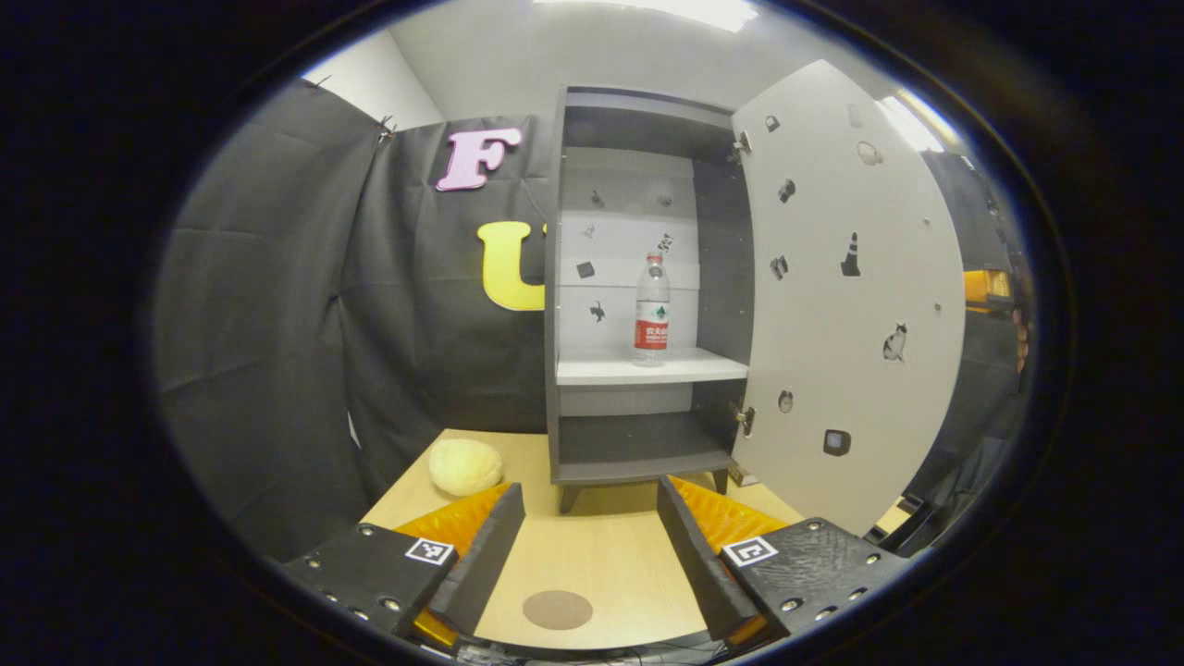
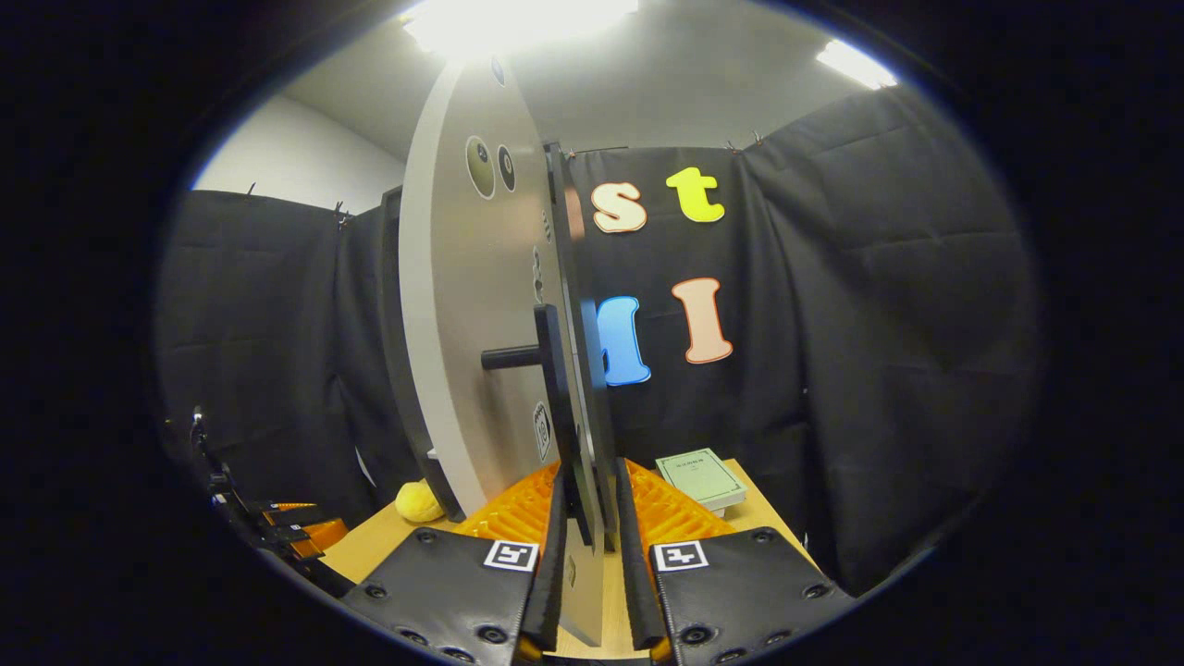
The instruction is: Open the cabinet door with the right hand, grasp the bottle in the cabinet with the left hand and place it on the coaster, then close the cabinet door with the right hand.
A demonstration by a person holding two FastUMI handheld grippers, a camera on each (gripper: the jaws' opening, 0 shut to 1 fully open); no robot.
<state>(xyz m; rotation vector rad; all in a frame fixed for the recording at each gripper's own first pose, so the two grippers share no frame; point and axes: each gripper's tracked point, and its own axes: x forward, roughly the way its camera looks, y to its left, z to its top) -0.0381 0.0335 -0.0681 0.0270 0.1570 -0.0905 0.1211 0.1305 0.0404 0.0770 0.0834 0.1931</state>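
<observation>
Your left gripper (image 1: 589, 518) is spread wide above the coaster (image 1: 557, 610); the clear, red-labelled bottle (image 1: 651, 312) stands upright on the cabinet (image 1: 647, 277) shelf. Your right gripper (image 2: 590, 546) pinches the open door (image 2: 481, 351) edge; a book (image 2: 701, 477) lies behind

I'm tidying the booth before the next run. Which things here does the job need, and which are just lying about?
Needed:
bottle on the cabinet shelf
cabinet door, swung open
coaster on the table
left tool, open
right tool, closed on the door's edge

Lying about:
yellow plush
green book
</observation>
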